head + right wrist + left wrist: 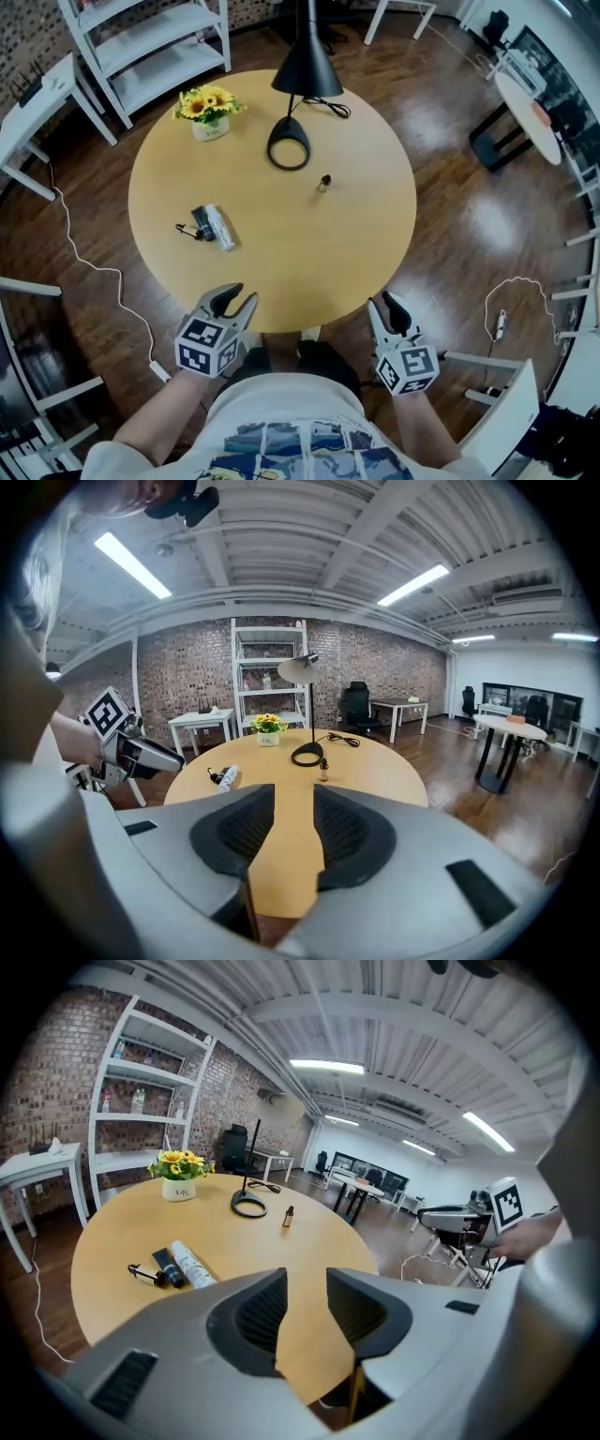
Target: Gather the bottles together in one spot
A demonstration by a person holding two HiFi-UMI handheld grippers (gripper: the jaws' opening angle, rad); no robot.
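A small brown bottle [323, 183] stood upright on the round table [356, 267], a little off centre toward 2 o'clock and well apart from the others. Three more lay on their sides toward 8 o'clock: a white bottle [221, 229], a black bottle [201, 218] touching it, and a short bottle [187, 230] just beside those.

The left gripper [234, 302] hung over the table's near rim at about 7 o'clock, its forearm reaching forward from the body, tips tilted down and aimed across the top. Its jaws stood a narrow gap apart with only bare wood showing between them; it held nothing. The right gripper [389, 305] sat at the rim near 5 o'clock, likewise pointed forward and somewhat down. Its jaws were also slightly parted and empty.

A black lamp [289, 147] stood toward 12 o'clock, and a pot of yellow flowers [210, 110] at 11 o'clock near the far rim.
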